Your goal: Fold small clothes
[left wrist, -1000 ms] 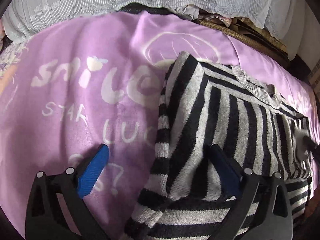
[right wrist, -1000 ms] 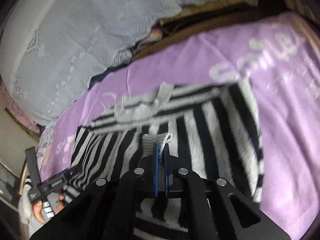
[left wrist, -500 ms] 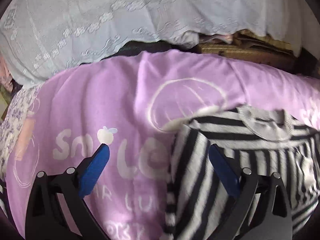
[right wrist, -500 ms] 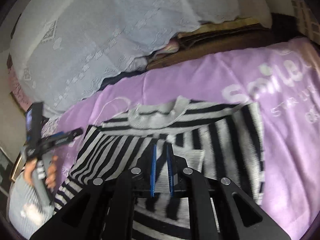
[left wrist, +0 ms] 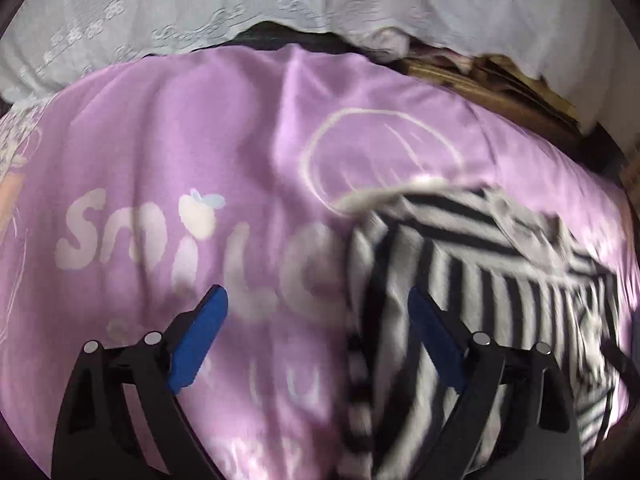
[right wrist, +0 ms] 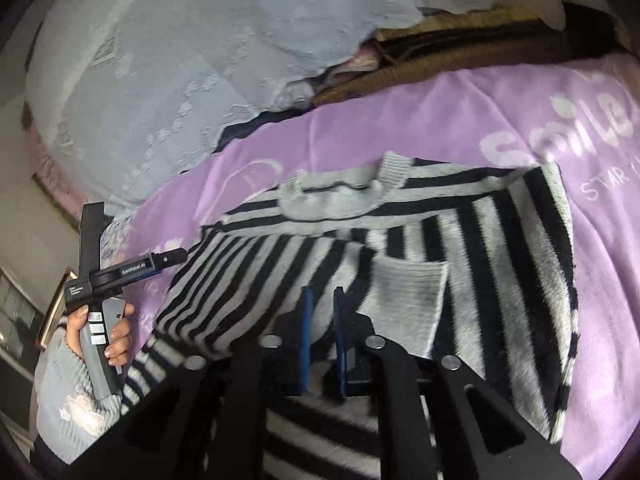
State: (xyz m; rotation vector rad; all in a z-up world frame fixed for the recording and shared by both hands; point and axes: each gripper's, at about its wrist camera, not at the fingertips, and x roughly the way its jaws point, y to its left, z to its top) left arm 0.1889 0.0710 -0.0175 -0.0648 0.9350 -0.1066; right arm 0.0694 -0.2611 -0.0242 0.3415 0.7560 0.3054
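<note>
While the striped sweater [right wrist: 400, 248] lies spread on the purple blanket [right wrist: 460, 120], both sleeves rest folded in across its front and the grey collar [right wrist: 344, 196] points toward twelve o'clock in the right wrist view. The right gripper [right wrist: 322, 336] hangs just above the sweater's middle, its blue pads a narrow gap apart and opening, with no cloth caught between them. A grey sleeve cuff [right wrist: 412, 292] lies just at two o'clock from those pads.

In the left wrist view the left gripper [left wrist: 316, 340] stands wide, its jaws closing slightly, and nothing sits between them. Its right pad hovers over the sweater's edge [left wrist: 460, 300], blurred here, while its left pad hangs over the blanket's white lettering [left wrist: 192, 240].

At nine o'clock in the right wrist view, the left hand [right wrist: 108, 328] in a grey sleeve [right wrist: 68, 392] grips that gripper's handle. A white lace cloth [right wrist: 200, 60] covers the background at eleven o'clock.
</note>
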